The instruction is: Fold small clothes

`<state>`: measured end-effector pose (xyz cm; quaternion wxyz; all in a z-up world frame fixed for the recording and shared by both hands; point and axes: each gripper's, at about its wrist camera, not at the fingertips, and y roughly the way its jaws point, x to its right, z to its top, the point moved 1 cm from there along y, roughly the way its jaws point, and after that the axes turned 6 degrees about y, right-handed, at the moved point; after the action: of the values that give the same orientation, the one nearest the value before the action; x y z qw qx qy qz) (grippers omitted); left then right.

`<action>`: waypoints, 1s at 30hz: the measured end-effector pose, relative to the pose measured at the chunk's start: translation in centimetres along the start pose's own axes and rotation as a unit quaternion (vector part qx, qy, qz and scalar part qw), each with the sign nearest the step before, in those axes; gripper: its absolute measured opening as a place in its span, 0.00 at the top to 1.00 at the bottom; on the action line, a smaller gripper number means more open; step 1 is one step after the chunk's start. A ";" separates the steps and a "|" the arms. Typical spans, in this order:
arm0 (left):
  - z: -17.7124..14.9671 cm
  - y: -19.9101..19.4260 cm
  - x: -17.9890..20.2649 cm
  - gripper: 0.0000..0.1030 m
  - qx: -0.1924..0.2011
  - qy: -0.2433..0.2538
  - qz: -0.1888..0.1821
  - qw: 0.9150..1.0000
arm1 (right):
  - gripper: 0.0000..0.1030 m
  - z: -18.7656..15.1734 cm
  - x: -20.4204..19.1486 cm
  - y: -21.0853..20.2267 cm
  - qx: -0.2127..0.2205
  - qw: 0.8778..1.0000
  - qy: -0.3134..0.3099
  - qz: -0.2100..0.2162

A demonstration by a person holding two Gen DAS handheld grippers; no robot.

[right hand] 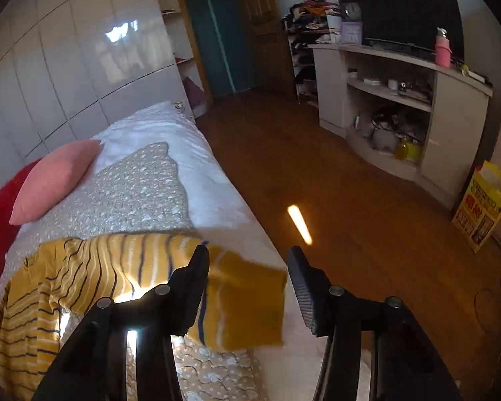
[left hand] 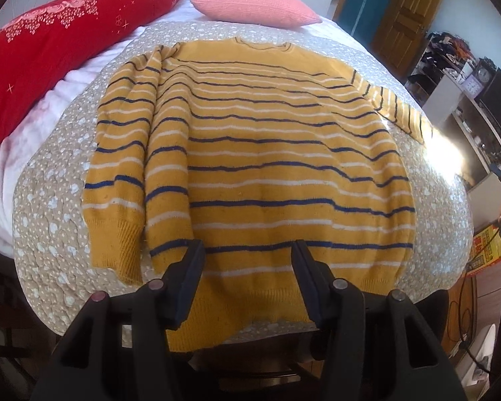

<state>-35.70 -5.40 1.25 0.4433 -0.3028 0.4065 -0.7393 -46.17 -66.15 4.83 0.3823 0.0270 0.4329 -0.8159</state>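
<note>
Mustard knit with navy and white stripes is lying flat across the bed in front of me: the sweater (left hand: 267, 153) is spread face up on a beige spotted quilt (left hand: 50, 200), neck toward the pillows, hem hanging just over the near edge. One sleeve (left hand: 117, 167) is lying folded down along the body on my left side, while the other sleeve (right hand: 183, 277) is reaching out over the bed's right edge. I am holding my left claw (left hand: 247, 267) wide open above the hem, gripping nothing. My right claw (right hand: 247, 267) is also gaping, its fingers straddling the cuff end of that outstretched sleeve without closing on it; whether a pad is touching the cloth I cannot tell. I am judging the knit to be soft, light and floppy, likely to sag and stretch if lifted by a single point, and fuzzy enough not to slip from the pads. The ribbed cuff looks like the firmest place to pinch on the right, and the ribbed hem or the shoulder seam on the left. The quilt is giving a padded, slightly yielding surface that may drag at the wool. A red pillow (left hand: 50, 50) and a pink cushion (left hand: 254, 6) are sitting at the head of the bed, and beyond the right edge a wooden floor (right hand: 350, 200) is running to a pale shelf unit (right hand: 400, 100).
</note>
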 end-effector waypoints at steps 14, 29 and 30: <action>0.2 -0.7 -0.1 0.44 0.009 0.003 0.003 1.000 | 0.44 -6.8 4.3 7.1 -0.071 0.962 0.234 0.123; -1.2 -3.3 -9.3 0.41 0.067 -0.097 0.006 0.993 | 0.89 -1.5 -17.2 4.5 -0.044 0.987 0.020 0.151; -1.5 -3.3 -10.1 0.41 0.070 -0.107 0.005 0.992 | 0.89 -2.0 -20.3 4.3 -0.052 0.984 -0.001 0.171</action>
<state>-34.01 5.10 2.47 0.5080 -0.3461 0.3056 -0.7272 -29.55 -53.95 8.26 0.5174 0.0796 0.4632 -0.7151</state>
